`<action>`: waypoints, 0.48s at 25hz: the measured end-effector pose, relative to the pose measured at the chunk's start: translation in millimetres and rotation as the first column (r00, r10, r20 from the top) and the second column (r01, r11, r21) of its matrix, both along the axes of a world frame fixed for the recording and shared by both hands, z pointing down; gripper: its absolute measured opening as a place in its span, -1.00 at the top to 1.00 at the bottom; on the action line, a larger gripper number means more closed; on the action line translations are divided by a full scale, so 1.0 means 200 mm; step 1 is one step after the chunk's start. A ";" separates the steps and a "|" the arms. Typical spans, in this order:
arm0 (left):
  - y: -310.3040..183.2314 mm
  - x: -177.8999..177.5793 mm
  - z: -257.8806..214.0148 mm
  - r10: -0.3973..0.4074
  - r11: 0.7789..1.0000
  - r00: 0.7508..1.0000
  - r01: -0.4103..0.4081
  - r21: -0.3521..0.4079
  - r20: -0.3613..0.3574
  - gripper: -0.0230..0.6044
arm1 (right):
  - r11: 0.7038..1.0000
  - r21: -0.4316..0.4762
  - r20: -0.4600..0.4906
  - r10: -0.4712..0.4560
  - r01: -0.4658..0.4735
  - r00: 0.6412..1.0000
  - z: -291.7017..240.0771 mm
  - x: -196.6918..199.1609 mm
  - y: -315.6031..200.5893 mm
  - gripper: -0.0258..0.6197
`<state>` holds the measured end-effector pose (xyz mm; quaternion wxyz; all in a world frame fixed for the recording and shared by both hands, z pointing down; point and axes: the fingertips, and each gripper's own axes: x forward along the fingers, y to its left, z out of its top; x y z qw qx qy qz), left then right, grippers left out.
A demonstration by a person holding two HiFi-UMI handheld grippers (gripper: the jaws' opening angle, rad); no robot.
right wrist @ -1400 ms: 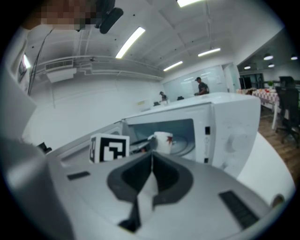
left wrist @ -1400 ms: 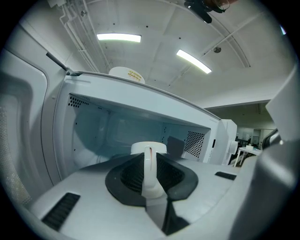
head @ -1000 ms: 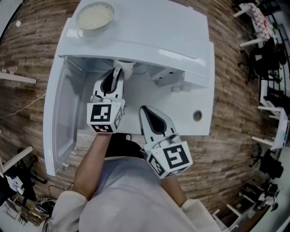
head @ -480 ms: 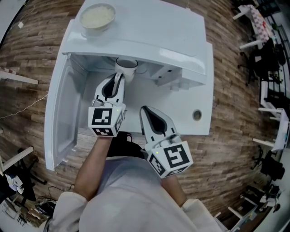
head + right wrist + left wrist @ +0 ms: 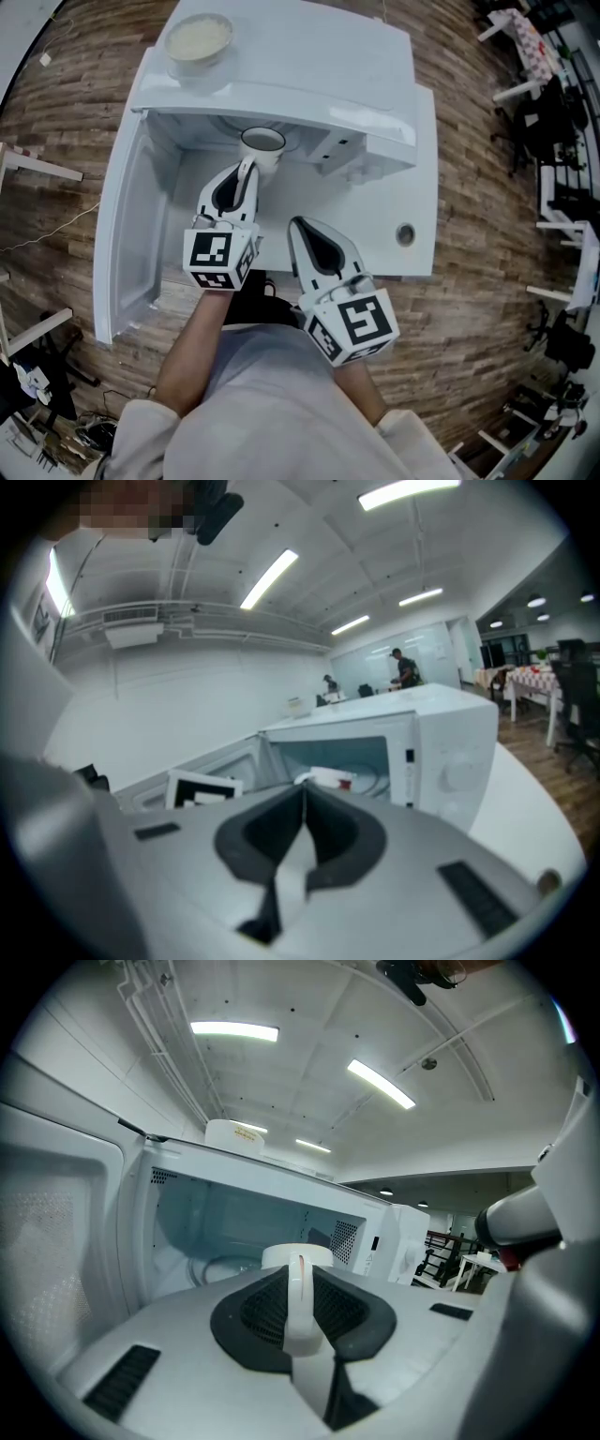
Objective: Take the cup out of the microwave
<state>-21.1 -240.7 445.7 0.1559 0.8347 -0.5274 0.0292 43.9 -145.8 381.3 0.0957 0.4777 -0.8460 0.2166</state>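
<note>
- An open-plan lab or office hall, not a home kitchen.
- Long strip lights (image 5: 268, 577) run across a bare white ceiling.
- Wood-plank floor (image 5: 487, 281), with office chairs (image 5: 548, 122) and desks from 1 to 4 o'clock in the head view.
- Loose cables (image 5: 56, 412) lie at 8 o'clock.
- The microwave (image 5: 309, 56) sits on a white work table (image 5: 375, 225).
- People (image 5: 406, 667) stand far off.

Bowl of pale food (image 5: 197, 39), white table (image 5: 414, 264), wood-plank floor (image 5: 487, 319), dark furniture at right edge (image 5: 548, 122)

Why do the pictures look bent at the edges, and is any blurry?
Head view: a wide lens bows the microwave and floor planks. Left gripper view: sharp, black corners, bright ceiling lamps. Right gripper view: noticeably softer, same black corners.
</note>
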 end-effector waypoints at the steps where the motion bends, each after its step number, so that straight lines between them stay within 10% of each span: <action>1: 0.01 0.00 -0.01 0.003 1.000 1.000 -0.003 0.001 0.000 0.72 | 1.000 0.003 0.001 0.000 0.000 1.000 0.00 0.00 0.00 0.85; 12: 0.14 0.00 -0.08 0.030 1.000 0.999 -0.030 0.004 -0.013 0.72 | 0.999 0.043 0.013 0.006 -0.007 1.000 -0.08 0.00 0.07 0.85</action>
